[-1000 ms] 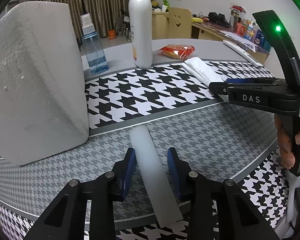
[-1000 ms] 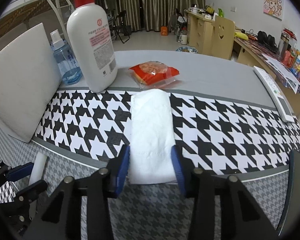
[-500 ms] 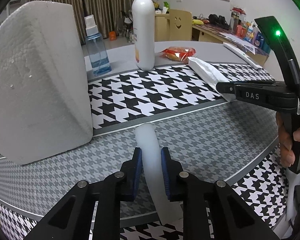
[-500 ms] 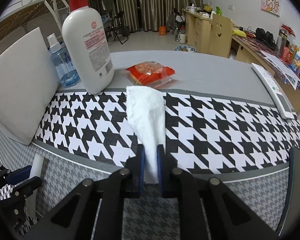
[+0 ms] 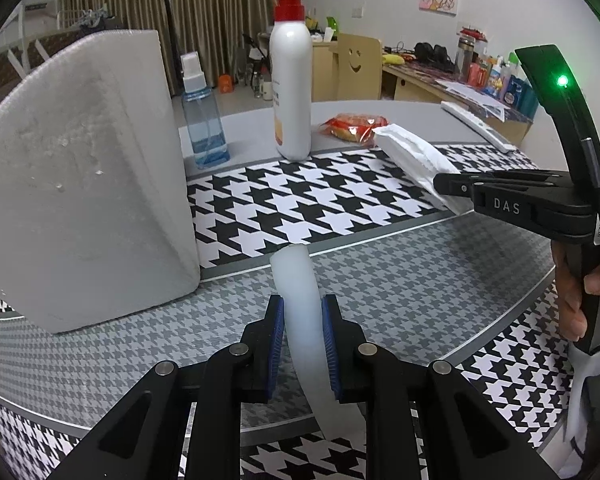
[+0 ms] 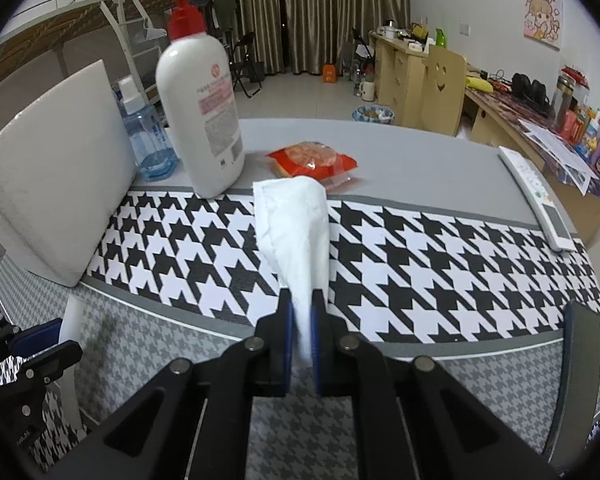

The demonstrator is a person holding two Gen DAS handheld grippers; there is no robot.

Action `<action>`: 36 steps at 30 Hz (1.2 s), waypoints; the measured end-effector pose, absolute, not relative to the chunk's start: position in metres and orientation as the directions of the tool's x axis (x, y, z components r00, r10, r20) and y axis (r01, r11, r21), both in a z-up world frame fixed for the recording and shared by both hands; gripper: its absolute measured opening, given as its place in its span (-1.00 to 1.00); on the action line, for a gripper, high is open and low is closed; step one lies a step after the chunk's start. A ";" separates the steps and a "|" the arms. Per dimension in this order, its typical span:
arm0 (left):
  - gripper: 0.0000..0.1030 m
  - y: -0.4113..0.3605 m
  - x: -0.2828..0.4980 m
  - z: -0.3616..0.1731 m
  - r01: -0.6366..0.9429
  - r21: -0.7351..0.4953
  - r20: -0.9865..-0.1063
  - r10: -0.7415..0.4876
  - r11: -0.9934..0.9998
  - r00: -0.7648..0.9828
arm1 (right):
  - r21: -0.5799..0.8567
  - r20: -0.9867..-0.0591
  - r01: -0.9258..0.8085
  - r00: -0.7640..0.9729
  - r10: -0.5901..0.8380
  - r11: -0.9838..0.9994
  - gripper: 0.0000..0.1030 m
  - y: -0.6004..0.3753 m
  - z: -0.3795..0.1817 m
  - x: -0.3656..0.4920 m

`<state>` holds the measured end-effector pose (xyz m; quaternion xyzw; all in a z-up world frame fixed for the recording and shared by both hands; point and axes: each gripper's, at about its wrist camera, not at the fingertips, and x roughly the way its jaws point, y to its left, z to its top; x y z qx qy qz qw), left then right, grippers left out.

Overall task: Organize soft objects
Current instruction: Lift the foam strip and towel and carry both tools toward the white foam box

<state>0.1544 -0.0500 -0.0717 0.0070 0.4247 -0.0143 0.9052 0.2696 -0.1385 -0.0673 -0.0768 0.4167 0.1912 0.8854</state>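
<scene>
Left gripper: jaws clenched on pale translucent soft strip, over grey-patterned desk mat. Right gripper: jaws clamped on folded white tissue pack, far end raised.

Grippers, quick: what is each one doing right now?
Left gripper: shut on the white foam strip.
Right gripper: shut on the near end of the folded white tissue.
</scene>
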 end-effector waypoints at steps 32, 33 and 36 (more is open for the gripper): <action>-0.62 -0.048 0.129 -0.043 0.034 0.007 -0.701 -0.020 0.999 0.713 | 0.060 -0.708 -0.436 0.615 0.346 0.898 -0.80 -0.140 -0.028 0.220; -0.62 -0.048 0.127 -0.042 0.035 0.009 -0.698 -0.019 0.999 0.716 | 0.062 -0.706 -0.436 0.617 0.348 0.898 -0.80 -0.141 -0.027 0.219; -0.64 -0.048 0.124 -0.038 0.037 0.009 -0.689 -0.021 0.999 0.725 | 0.060 -0.700 -0.437 0.623 0.350 0.897 -0.80 -0.140 -0.024 0.214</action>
